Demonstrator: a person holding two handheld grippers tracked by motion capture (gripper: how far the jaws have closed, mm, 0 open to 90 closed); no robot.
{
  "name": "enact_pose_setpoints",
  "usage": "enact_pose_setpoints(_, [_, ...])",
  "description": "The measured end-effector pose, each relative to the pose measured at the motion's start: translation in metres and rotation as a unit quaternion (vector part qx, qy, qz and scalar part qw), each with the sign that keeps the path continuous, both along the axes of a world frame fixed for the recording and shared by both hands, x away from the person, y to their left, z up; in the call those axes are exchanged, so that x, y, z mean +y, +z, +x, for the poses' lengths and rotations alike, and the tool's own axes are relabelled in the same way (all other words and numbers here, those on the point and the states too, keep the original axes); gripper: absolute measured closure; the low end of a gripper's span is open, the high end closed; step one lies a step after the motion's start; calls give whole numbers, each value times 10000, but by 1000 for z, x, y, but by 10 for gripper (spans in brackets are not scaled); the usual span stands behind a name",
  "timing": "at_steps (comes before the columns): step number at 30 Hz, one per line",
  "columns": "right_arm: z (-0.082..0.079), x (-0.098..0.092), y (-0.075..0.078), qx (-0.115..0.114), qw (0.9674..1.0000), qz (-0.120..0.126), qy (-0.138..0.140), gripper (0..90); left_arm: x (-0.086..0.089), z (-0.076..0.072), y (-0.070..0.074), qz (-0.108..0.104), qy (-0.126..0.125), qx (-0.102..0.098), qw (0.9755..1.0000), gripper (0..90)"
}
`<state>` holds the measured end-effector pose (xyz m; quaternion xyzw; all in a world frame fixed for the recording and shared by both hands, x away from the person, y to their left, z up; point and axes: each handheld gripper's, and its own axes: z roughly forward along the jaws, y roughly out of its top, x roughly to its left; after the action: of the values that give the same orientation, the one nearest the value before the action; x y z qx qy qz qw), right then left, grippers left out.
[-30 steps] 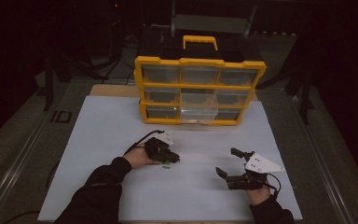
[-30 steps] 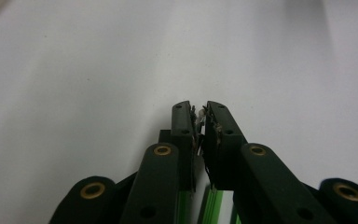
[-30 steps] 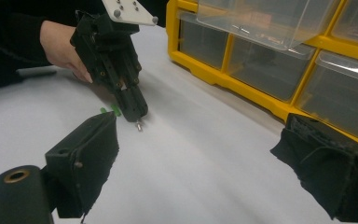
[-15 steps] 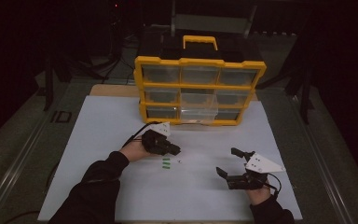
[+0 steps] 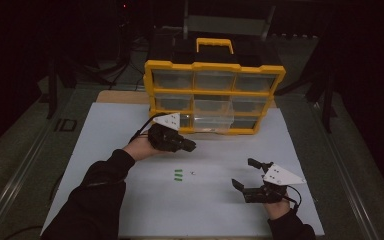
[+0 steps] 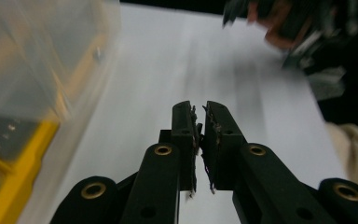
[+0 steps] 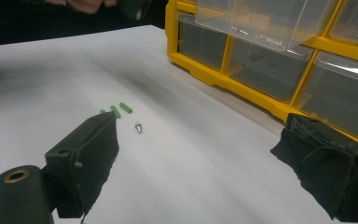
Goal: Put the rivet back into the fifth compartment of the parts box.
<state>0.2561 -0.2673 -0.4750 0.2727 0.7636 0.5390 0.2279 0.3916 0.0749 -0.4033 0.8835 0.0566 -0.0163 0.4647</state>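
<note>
- The left gripper (image 5: 187, 146) is seen in the high view above the white sheet (image 5: 130, 130), just in front of the yellow drawer organiser (image 5: 215, 95), near its lower left corner.
- In the left gripper view, its two black jaws are found almost fully closed, with a thin slit between the pads (image 6: 186, 135). Whether anything small is pinched there cannot be told; no object is visible between them.
- Three small green pieces (image 5: 178, 175) are noted lying side by side on the sheet, well in front of the organiser and below the left gripper, untouched by either gripper.
- A tiny metal screw (image 7: 138, 127) is recorded just beside the green pieces, on the side nearer the right gripper.
- One clear drawer (image 5: 213, 116) is found pulled partly out of the organiser's middle column, projecting over the sheet.
- The right gripper (image 5: 247, 177) is observed resting low on the sheet, well apart from the organiser, toward its right front. Its jaws are spread wide, and nothing is held between them.
- A black-sleeved forearm (image 5: 95, 195) is seen behind the left gripper.
</note>
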Motion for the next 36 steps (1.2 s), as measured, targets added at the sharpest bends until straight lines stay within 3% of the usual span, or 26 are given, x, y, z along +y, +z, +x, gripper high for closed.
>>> enact_pose_setpoints(2, [0,0,0,1,10000,6,-1,113,0,1,5,-21,-15,-41,10000,816])
enact_pose_setpoints(3, [0,0,0,-3,10000,4,-2,113,-1,3,14,-77,-11,-84,9999,815])
enact_pose_setpoints(10, [0,-1,0,12,10000,13,-1,112,-5,8,46,-262,-65,-279,9992,816])
enact_pose_setpoints(22, [0,-1,0,-1,10000,28,7,112,-12,27,80,-645,110,-462,9968,816])
enact_pose_setpoints(30, [0,-1,0,5,10000,22,5,113,-23,39,93,-878,337,-472,9944,816])
enact_pose_setpoints(36, [0,-2,-1,0,10000,14,8,113,-33,47,92,-890,603,-413,9933,816])
